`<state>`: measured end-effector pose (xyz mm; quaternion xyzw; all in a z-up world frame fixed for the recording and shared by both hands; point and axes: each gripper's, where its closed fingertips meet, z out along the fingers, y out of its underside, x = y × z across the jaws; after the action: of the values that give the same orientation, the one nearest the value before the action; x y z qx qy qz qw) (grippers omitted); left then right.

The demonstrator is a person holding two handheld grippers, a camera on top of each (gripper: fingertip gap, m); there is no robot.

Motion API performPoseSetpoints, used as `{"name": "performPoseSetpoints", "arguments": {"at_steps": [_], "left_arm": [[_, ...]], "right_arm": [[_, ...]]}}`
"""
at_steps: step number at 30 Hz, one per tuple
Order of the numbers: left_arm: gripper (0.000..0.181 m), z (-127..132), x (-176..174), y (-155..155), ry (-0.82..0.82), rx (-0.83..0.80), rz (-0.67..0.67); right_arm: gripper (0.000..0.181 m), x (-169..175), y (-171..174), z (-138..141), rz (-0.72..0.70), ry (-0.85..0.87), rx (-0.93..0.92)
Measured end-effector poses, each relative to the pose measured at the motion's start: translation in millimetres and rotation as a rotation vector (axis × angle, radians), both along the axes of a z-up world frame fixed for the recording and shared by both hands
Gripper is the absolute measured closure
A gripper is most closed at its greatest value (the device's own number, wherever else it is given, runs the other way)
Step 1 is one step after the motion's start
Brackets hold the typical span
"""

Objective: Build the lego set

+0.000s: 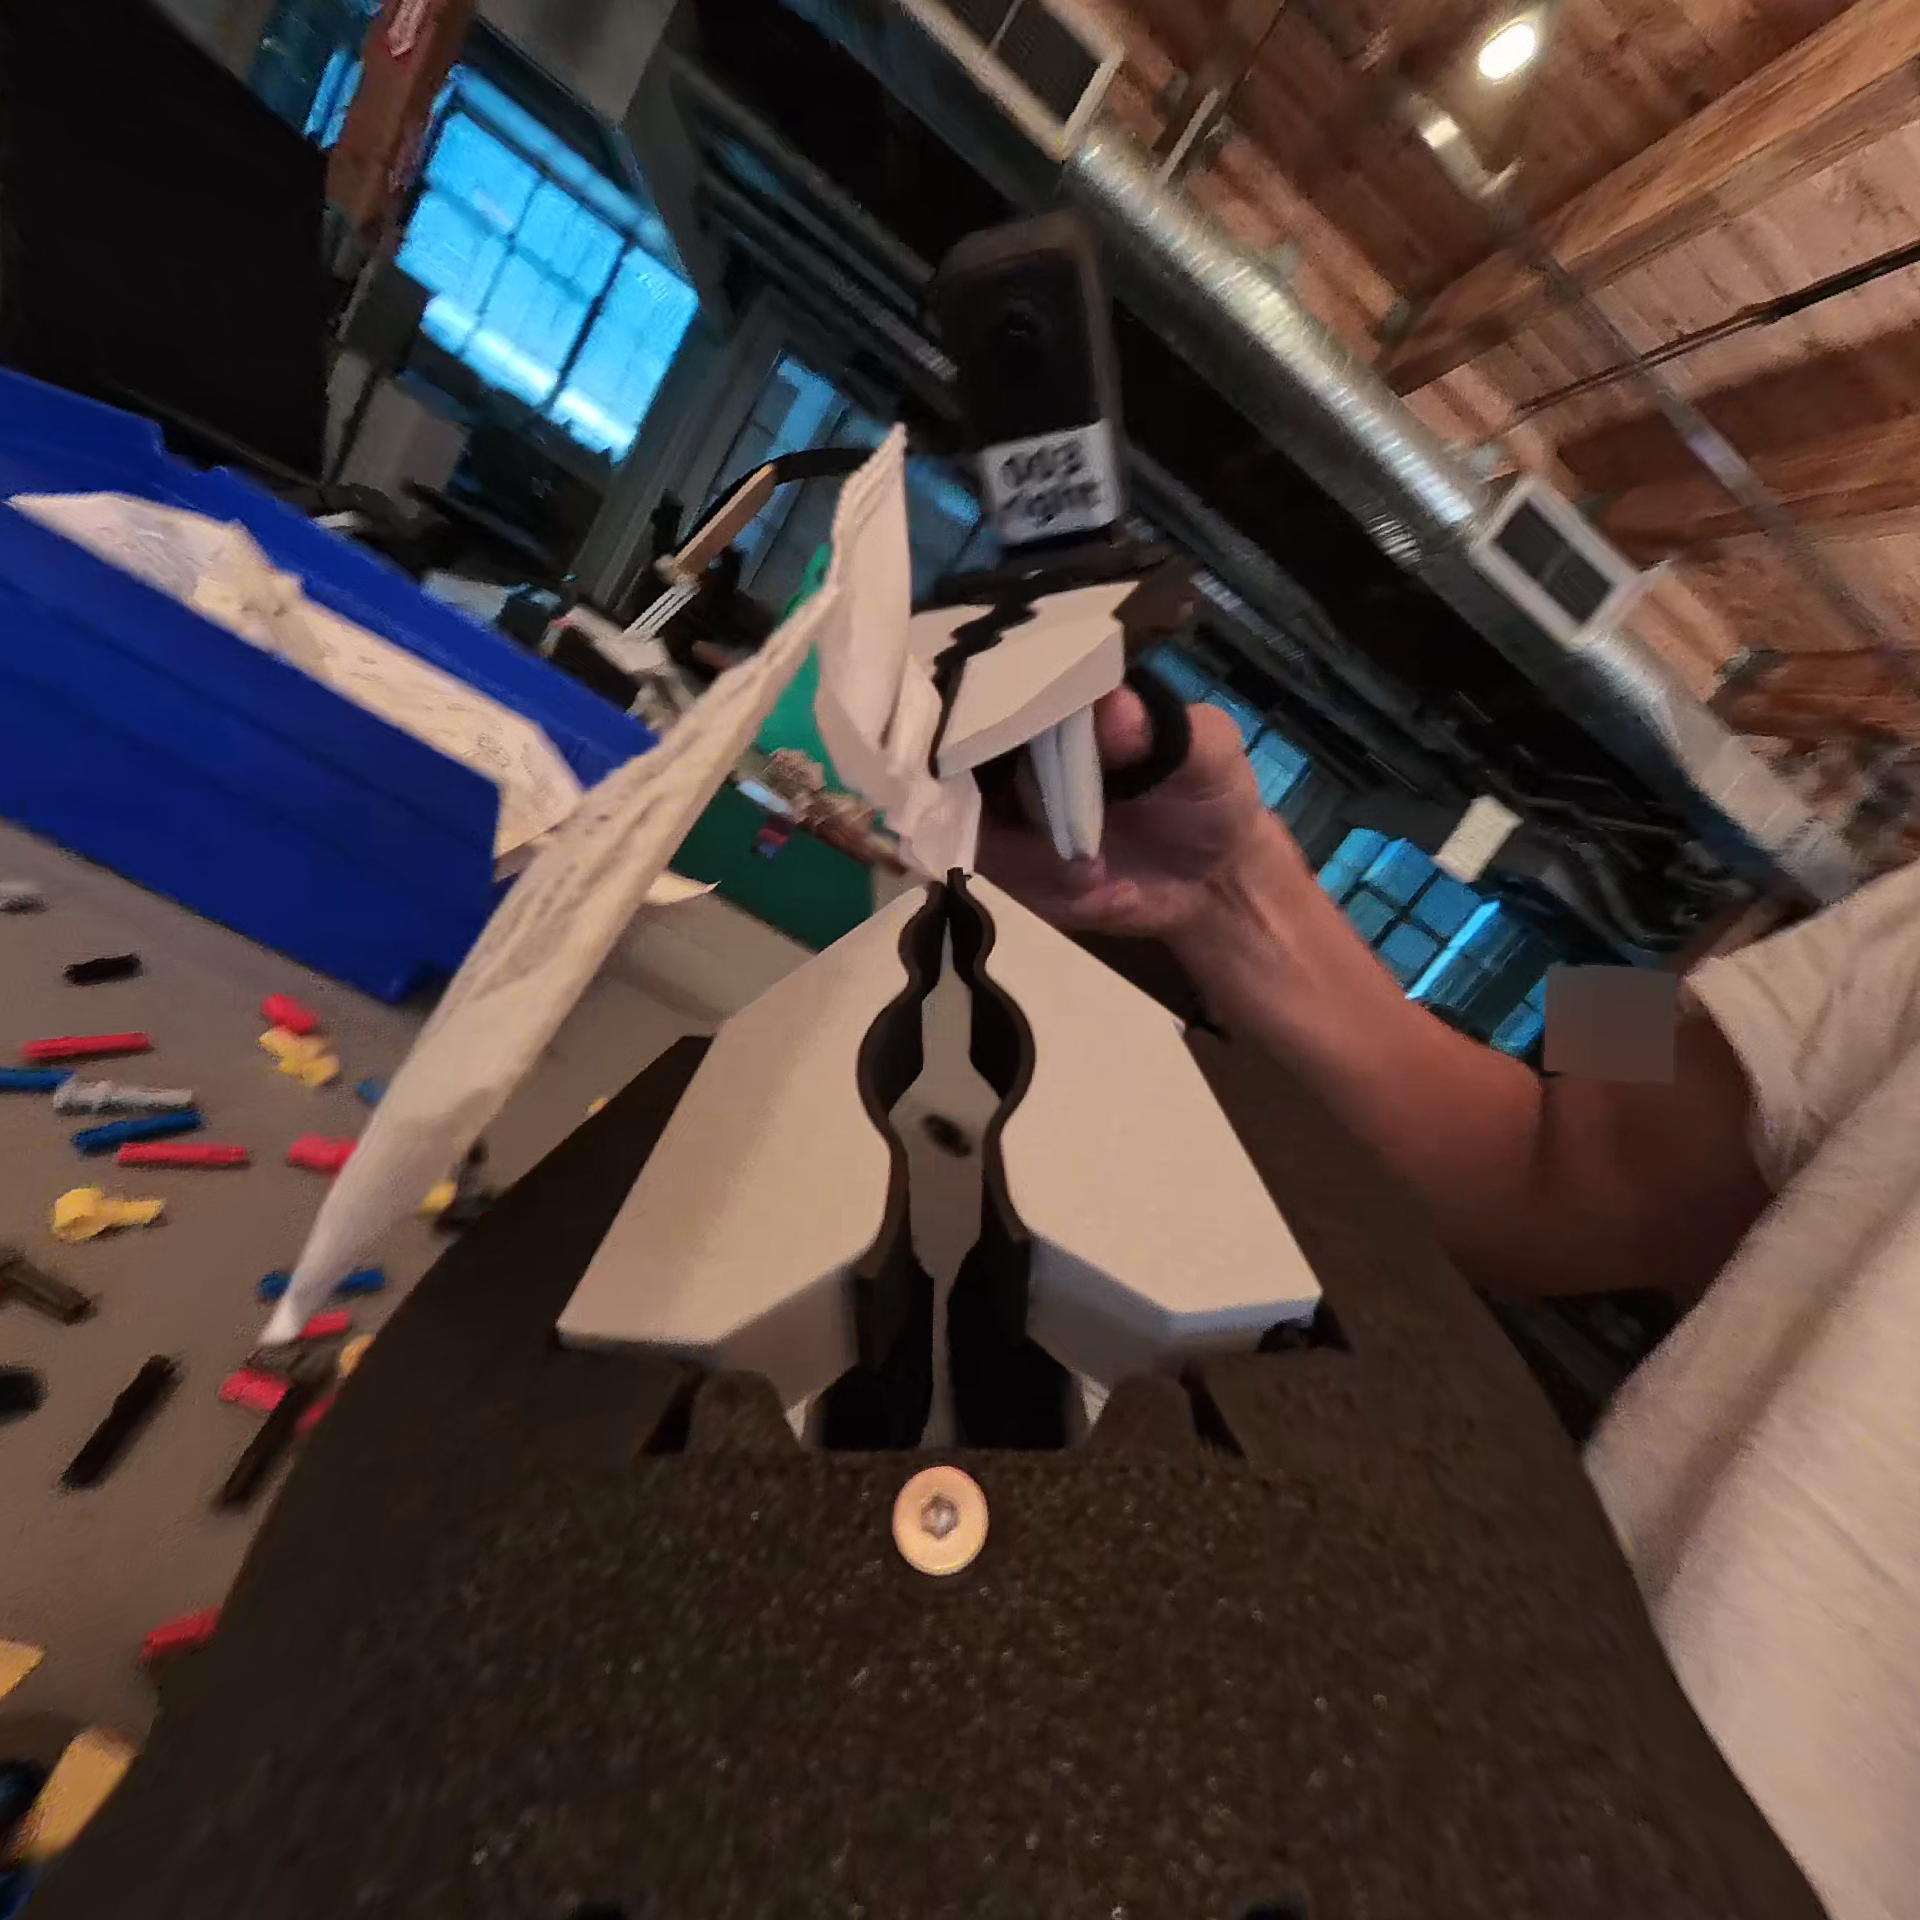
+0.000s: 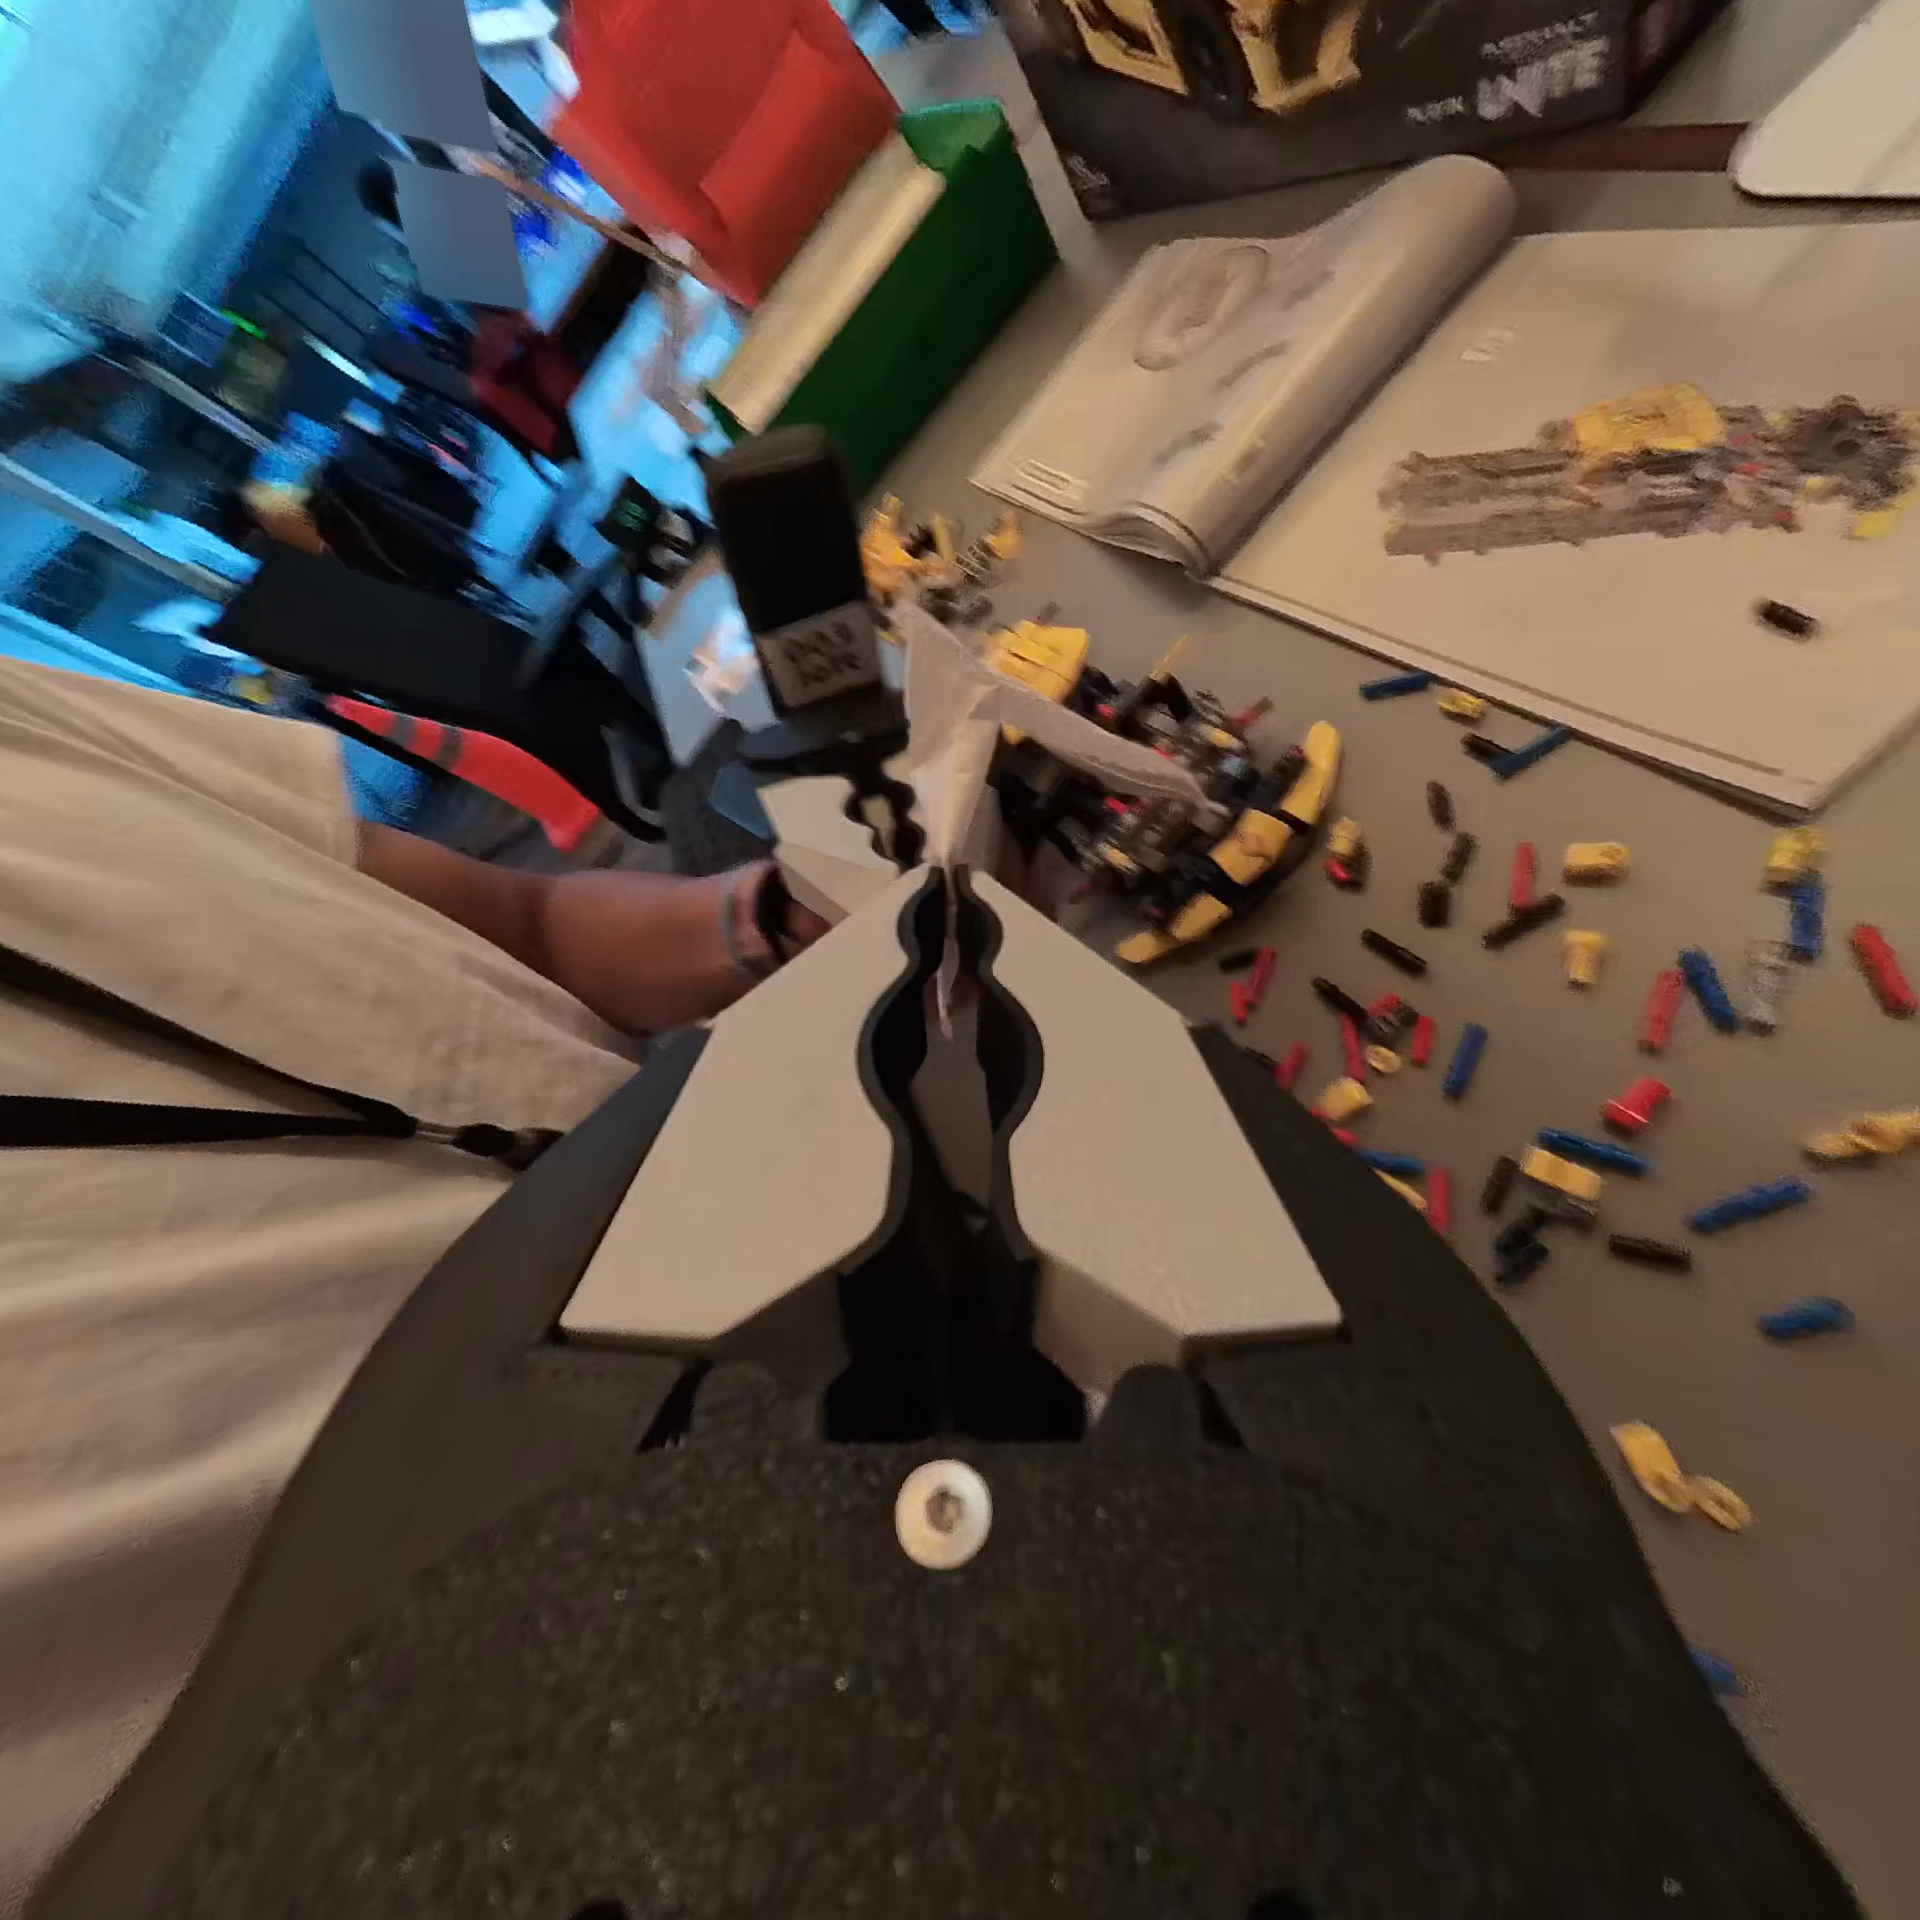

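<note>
Both grippers hold a white paper bag (image 1: 582,935) in the air between them. My left gripper (image 1: 954,883) is shut on a corner of the bag. My right gripper (image 1: 951,686) faces it just beyond, also shut on the paper. In the right wrist view the right gripper (image 2: 951,873) has a strip of the bag (image 2: 956,727) pinched between its pads, and the left gripper (image 2: 883,821) is close behind. A partly built yellow and black model (image 2: 1195,810) stands on the table below the bag.
Many loose red, blue, yellow and black pieces (image 2: 1558,1039) lie on the grey table, also in the left wrist view (image 1: 156,1122). An open instruction book (image 2: 1455,468), the set's box (image 2: 1299,83), green (image 2: 935,291), red (image 2: 727,135) and blue (image 1: 208,707) bins stand around.
</note>
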<state>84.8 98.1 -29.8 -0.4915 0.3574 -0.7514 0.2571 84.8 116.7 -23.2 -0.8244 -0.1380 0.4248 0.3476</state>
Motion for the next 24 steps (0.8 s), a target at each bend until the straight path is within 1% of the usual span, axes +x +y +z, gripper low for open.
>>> {"name": "performPoseSetpoints", "arguments": {"at_steps": [1,2,3,5,7,8,9,10,11,12,14,16,18,19,21,23,24], "left_arm": [[0.174,-7.9,1.7,2.0,0.056,0.021,0.030],[0.153,-13.7,-0.5,2.3,0.106,0.056,0.058],[0.144,-16.4,-7.0,1.6,0.152,0.104,0.085],[0.144,-11.9,-26.6,8.2,0.207,0.242,0.181],[0.144,0.3,-38.3,30.5,0.254,0.373,0.284],[0.138,5.1,-37.4,38.8,0.285,0.428,0.283],[0.130,6.3,-32.4,41.6,0.320,0.475,0.241],[0.129,3.9,-26.1,40.4,0.356,0.509,0.175],[0.129,2.3,-20.6,35.1,0.374,0.536,0.098],[0.132,5.6,-15.8,31.3,0.362,0.557,0.055],[0.170,13.0,-9.9,26.1,0.319,0.608,0.006],[0.175,8.8,-5.6,27.0,0.342,0.651,-0.020],[0.178,4.9,-5.8,25.1,0.341,0.682,-0.062],[0.180,5.0,-6.2,25.7,0.330,0.684,-0.074],[0.181,9.3,-6.7,31.1,0.290,0.666,-0.061],[0.181,11.4,-8.7,34.2,0.267,0.637,-0.068],[0.181,11.1,-9.4,34.9,0.262,0.638,-0.071]], "right_arm": [[0.181,5.3,0.9,-8.2,-0.011,-0.083,-0.009],[0.181,12.2,1.4,-14.4,-0.017,-0.161,-0.011],[0.181,18.3,0.0,-18.4,-0.011,-0.228,-0.014],[0.181,23.8,-6.3,-20.5,0.032,-0.306,-0.014],[0.181,18.9,-13.3,-17.5,0.096,-0.326,-0.016],[0.181,16.2,-14.7,-15.7,0.128,-0.346,-0.002],[0.181,13.6,-15.1,-14.1,0.153,-0.368,0.010],[0.181,9.6,-17.3,-12.7,0.192,-0.384,0.007],[0.181,5.7,-18.7,-11.3,0.225,-0.408,0.012],[0.181,3.0,-18.6,-10.6,0.247,-0.442,0.025],[0.181,0.6,-17.8,-10.3,0.280,-0.523,0.057],[0.181,5.6,-14.0,-13.1,0.271,-0.603,0.079],[0.181,8.9,-13.9,-16.3,0.265,-0.618,0.084],[0.178,10.9,-13.4,-17.5,0.253,-0.608,0.090],[0.165,17.0,-14.2,-22.0,0.236,-0.574,0.100],[0.163,23.9,-15.5,-27.5,0.224,-0.534,0.085],[0.163,21.2,-15.6,-24.5,0.224,-0.476,0.095]]}}
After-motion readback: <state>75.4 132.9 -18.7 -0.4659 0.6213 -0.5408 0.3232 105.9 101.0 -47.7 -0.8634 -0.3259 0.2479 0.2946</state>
